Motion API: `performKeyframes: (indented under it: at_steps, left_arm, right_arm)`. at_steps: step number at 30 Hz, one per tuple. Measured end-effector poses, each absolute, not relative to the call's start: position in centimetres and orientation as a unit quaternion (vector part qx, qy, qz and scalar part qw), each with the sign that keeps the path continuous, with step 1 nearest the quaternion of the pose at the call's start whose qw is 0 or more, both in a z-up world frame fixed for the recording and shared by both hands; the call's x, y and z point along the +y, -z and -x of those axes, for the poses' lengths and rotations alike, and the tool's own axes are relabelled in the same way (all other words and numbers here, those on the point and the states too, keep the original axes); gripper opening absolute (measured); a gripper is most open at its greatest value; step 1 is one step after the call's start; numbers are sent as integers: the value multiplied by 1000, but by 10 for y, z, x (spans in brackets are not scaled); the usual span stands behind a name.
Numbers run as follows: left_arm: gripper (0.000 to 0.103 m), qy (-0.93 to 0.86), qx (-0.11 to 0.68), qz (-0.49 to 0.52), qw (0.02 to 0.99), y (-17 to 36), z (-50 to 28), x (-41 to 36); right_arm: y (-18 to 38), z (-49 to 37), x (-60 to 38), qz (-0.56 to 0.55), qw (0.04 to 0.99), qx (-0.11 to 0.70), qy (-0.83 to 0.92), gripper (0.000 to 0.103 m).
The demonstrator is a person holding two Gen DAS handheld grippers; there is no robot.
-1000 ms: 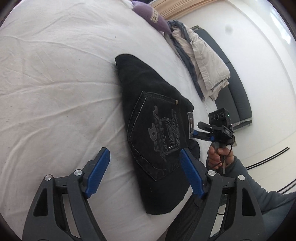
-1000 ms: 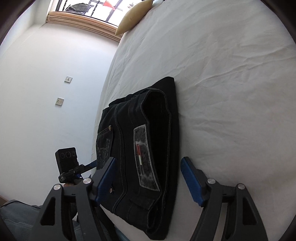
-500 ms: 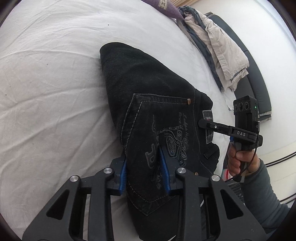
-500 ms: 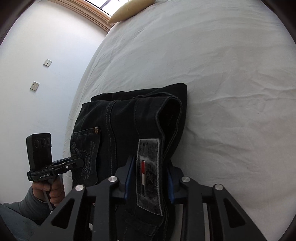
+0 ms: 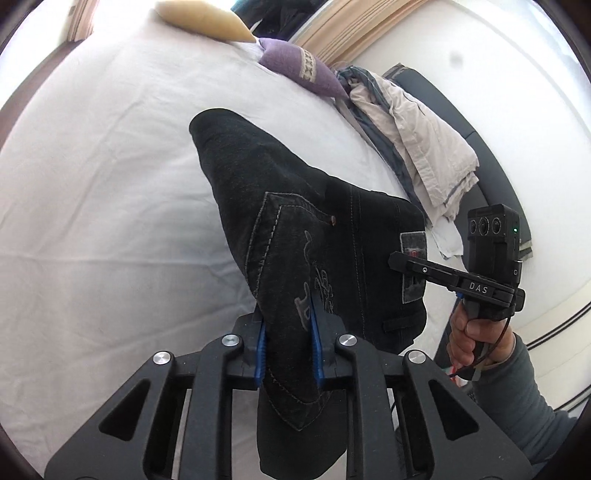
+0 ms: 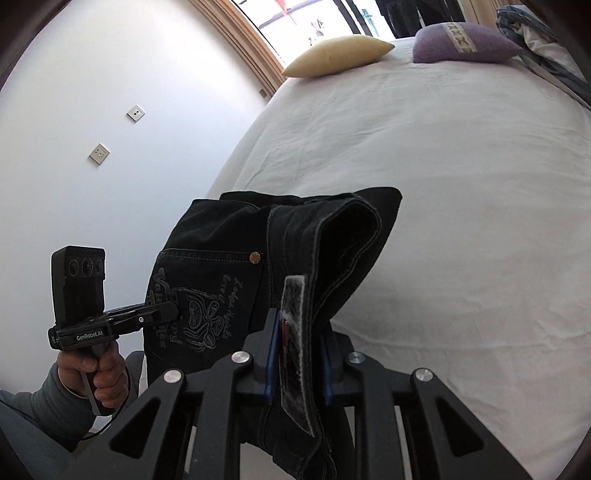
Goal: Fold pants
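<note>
The folded black pants (image 5: 314, 229) are lifted off the white bed (image 5: 103, 192), hanging between both grippers. My left gripper (image 5: 288, 347) is shut on the near edge by the embroidered back pocket. My right gripper (image 6: 297, 354) is shut on the waistband at the grey label patch (image 6: 295, 332). The pants (image 6: 236, 258) sag toward the bed at their far fold. The right gripper also shows in the left wrist view (image 5: 395, 261), and the left gripper in the right wrist view (image 6: 173, 314).
A purple cushion (image 5: 299, 70) and a cream pillow (image 5: 207, 18) lie at the bed's far end. A pile of beige and grey clothes (image 5: 413, 140) lies on a dark bench (image 5: 491, 173) beside the bed. A white wall with switches (image 6: 99, 153) is at left.
Both grippers went from open beside the pants to shut on them, then lifted the folded pants up off the bed.
</note>
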State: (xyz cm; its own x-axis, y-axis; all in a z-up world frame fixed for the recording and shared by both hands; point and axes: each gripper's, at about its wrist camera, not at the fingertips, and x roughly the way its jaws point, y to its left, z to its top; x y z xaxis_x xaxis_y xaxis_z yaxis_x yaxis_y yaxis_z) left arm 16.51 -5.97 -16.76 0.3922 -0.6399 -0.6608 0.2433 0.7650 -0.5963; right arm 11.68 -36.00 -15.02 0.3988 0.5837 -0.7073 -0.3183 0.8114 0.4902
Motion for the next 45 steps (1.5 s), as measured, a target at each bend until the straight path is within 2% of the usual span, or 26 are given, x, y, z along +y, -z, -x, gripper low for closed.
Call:
performKeyframes:
  at_steps: [3,9,12,15,17,22,25,28,29,31,32,33,34,35,36,37,38,40,43,45]
  left_arm:
    - [17,255,480,195,816,169,-202,-42]
    - [18,225,506,193,810,213,-247,-18]
    - [23,229,505,199,808,228,-250,-11]
    - [31,229,507,193,808,239,-248,-6]
    - [38,228,506,195,809,245,-248,-4]
    - [46,227,491,186,820,253,-246,-13]
    - [48,220,485,179,827,250,-242,-14]
    - [50,191,462,141,855,228,-230,-16]
    - [53,185,450,126,865,218,-223,-15]
    - [68,149,420,94,890,194,-205,-13]
    - [68,129,402,80,903,182,-194,-12]
    - [69,111,380,68,916,169,-181,-12]
    - [74,96,356,58,928,154,-167,-13]
    - [80,78,331,49,939,141,-151,-15]
    - [93,59,310,40,948,126,-136,-19]
    - [99,42,281,29,958,111,-118,-23]
    - [100,30,249,16,968,97,-100,-28]
    - [103,8,191,-25,981,70,-64,-43]
    - [103,-10,150,-44,988,35,-19,-55]
    - [103,-5,153,-44,987,17,2,-61]
  right_arm:
    - [157,-150,-351,-155,826,472,-268,20]
    - [211,-206,-344,-189,800,514,-246,21]
    - [233,-211,-363,-242,783,512,-258,27]
    - [250,-208,-373,-263,773,513,-264,35]
    - [257,-210,-371,-283,766,510,-269,37]
    - [262,-205,-377,-297,771,491,-275,40]
    - [255,-199,-382,-305,772,486,-273,50]
    - [235,-192,-386,-293,791,471,-260,60]
    - [227,-186,-388,-283,800,466,-252,62]
    - [210,-169,-390,-255,822,455,-229,71]
    - [200,-159,-390,-238,833,449,-218,73]
    - [190,-147,-387,-217,846,441,-206,79]
    - [181,-135,-385,-195,859,433,-190,87]
    - [170,-122,-380,-170,872,425,-173,88]
    - [159,-108,-373,-148,884,412,-164,88]
    - [147,-93,-366,-130,896,394,-160,88]
    - [135,-78,-359,-116,906,375,-155,90]
    - [112,-48,-346,-94,924,343,-140,101]
    - [75,-5,-325,-60,946,286,-138,103]
    - [51,21,-312,-42,959,250,-127,103]
